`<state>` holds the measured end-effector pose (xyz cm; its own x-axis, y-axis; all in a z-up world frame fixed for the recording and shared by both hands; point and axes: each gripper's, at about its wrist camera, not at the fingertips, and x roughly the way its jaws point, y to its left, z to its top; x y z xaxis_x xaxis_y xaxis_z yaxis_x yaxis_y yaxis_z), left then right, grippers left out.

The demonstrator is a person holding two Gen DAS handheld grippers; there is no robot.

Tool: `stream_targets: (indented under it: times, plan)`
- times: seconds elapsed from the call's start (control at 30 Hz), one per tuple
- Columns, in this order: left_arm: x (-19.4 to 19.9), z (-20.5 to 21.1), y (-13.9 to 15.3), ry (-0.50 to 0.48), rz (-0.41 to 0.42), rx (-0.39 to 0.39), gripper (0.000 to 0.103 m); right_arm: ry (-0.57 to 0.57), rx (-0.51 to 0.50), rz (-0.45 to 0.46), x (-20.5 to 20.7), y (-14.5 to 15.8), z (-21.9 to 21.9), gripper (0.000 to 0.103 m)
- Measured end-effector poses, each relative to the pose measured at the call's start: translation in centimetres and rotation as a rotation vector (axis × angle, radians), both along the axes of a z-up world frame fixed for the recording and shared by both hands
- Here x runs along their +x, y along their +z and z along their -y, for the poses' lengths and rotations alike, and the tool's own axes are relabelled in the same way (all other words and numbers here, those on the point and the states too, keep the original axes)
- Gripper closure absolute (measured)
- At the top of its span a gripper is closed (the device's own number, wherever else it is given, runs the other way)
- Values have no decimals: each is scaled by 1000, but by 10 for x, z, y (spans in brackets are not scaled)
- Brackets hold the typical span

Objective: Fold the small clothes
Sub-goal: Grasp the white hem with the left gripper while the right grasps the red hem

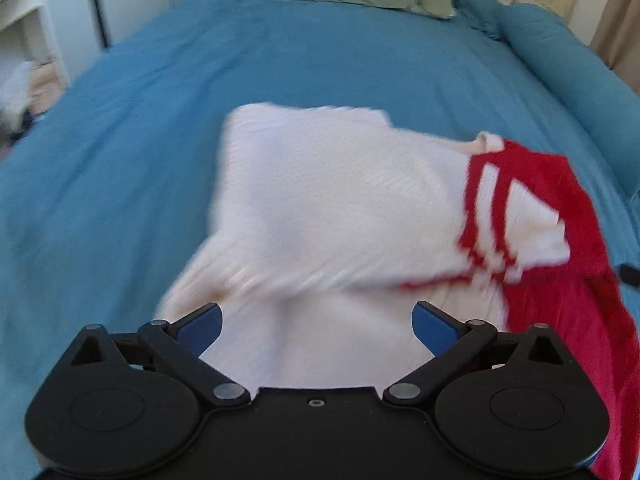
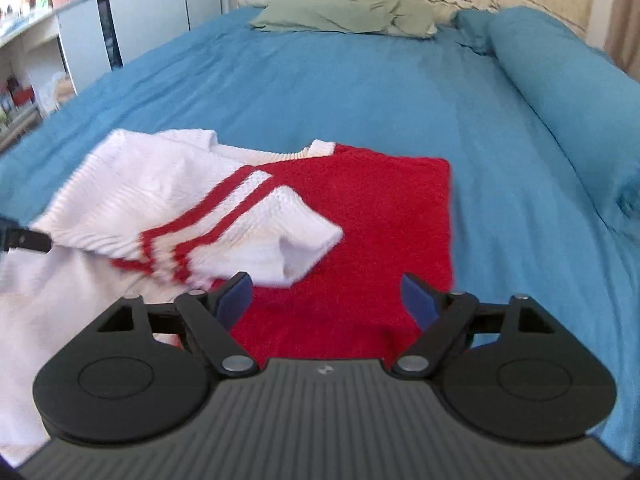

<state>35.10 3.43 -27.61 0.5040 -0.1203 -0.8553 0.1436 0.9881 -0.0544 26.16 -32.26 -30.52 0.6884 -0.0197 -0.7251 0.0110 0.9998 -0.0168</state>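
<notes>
Both tongs stand spread wide and grip nothing. The left tongs [image 1: 317,322] hover above the white half of the sweater [image 1: 332,208], their blue pads clear of the knit. The right tongs [image 2: 326,296] hang over its red half. The sweater lies on the blue bed [image 2: 360,88], a white sleeve [image 2: 224,216] folded across toward 3 o'clock.

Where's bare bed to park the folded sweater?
Free: the blue bedspread between the sweater and the green pillow, and the strip between the sweater and the blue bolster. The bedspread on the sweater's other side also shows bare. Crowded: the near edge, where the sweater lies under both open grippers.
</notes>
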Motion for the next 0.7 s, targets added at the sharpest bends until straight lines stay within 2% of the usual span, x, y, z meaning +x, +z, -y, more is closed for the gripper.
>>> stream_targets:
  times: [0.13, 0.3, 0.43, 0.47, 0.5, 0.57, 0.7]
  plan:
    - [-57, -46, 12, 39, -80, 38, 0, -81, 13, -42, -68, 29, 17, 0]
    - [-123, -80, -1, 18, -210, 82, 0, -181, 23, -216, -146, 23, 34, 0]
    - [-166, -94, -29, 23, -300, 32, 2, -210, 27, -306, -193, -1, 43, 0]
    - [-174, -95, -38, 23, -337, 26, 6, -214, 22, -321, -202, -7, 44, 0]
    - [-180, -96, -45, 21, -367, 16, 14, -219, 17, -333, -210, -11, 46, 0]
    - [-192, -95, -58, 26, -407, -17, 20, -241, 37, -354, -225, -22, 50, 0]
    - [-205, -100, -64, 80, -386, -90, 23, -283, 116, -374, -242, -34, 59, 0]
